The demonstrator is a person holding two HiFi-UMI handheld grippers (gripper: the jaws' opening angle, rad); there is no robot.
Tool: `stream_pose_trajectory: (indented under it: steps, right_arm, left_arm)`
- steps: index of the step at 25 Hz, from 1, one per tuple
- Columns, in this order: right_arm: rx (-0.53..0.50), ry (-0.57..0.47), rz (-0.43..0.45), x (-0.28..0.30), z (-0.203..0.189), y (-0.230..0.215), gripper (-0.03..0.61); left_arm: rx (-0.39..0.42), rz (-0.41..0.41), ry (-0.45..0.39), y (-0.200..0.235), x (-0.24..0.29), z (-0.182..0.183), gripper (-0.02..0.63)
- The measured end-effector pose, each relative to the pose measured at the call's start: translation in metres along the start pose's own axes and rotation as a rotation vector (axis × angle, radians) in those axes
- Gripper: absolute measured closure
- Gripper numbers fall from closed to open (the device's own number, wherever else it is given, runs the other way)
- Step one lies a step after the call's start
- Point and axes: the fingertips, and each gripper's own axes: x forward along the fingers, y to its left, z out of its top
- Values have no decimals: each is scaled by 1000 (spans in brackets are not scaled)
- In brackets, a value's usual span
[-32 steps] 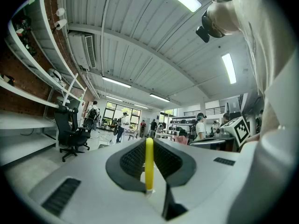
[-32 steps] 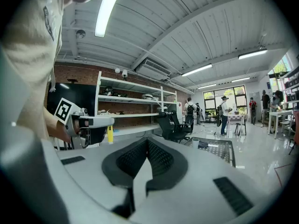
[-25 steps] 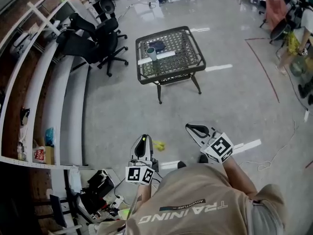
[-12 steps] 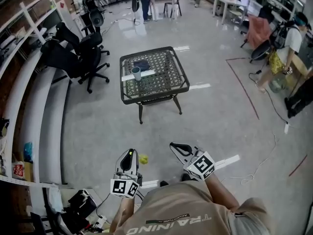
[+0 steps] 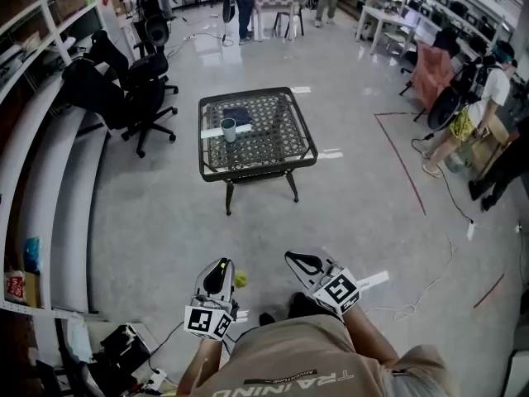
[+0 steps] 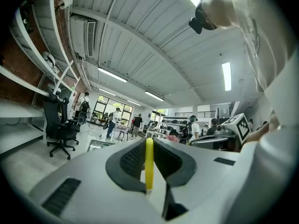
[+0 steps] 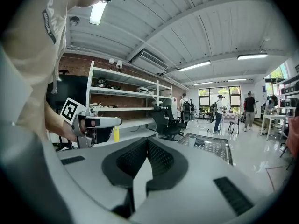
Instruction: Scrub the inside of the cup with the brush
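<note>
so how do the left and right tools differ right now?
Left tool is shut on the yellow brush; right tool is shut on nothing. Left tool points straight ahead, right tool angles inward. Both are far short of the table and cup.

The person held one pair of tongs in each hand, low in front of the body. The left tongs [image 5: 221, 268] pointed straight ahead and level. Their jaws were closed on a thin yellow brush [image 6: 149, 164], which stood upright between them. The right tongs [image 5: 294, 259] pointed ahead and a little down, and leaned in toward the left pair. Their jaws were pressed together with nothing in them. The two pairs were near each other but did not touch. Both arms were tucked close to the body.
</note>
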Motion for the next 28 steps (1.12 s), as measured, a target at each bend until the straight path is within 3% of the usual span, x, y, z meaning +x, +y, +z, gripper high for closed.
stream_pose_trajectory:
  steps: [5,10,14,19,28]
  right_arm:
    - [-3,17,44,12,6,-17,561]
    - [18,-34,60,28,19,-53,561]
    - [74,-84,91,40,15,-87,561]
    - [49,-71,154,51,13,-120,561]
    - [29,-41,263,70,-6,-136,561]
  left_arm:
    - [1,18,5,6,28,12,561]
    - [-23,46,-9,12,57,31,561]
    - [-29,65,1,14,79,24,560]
    - [-20,122,-4,15,111,25,561]
    - [-32,163,18,17,150,7,561]
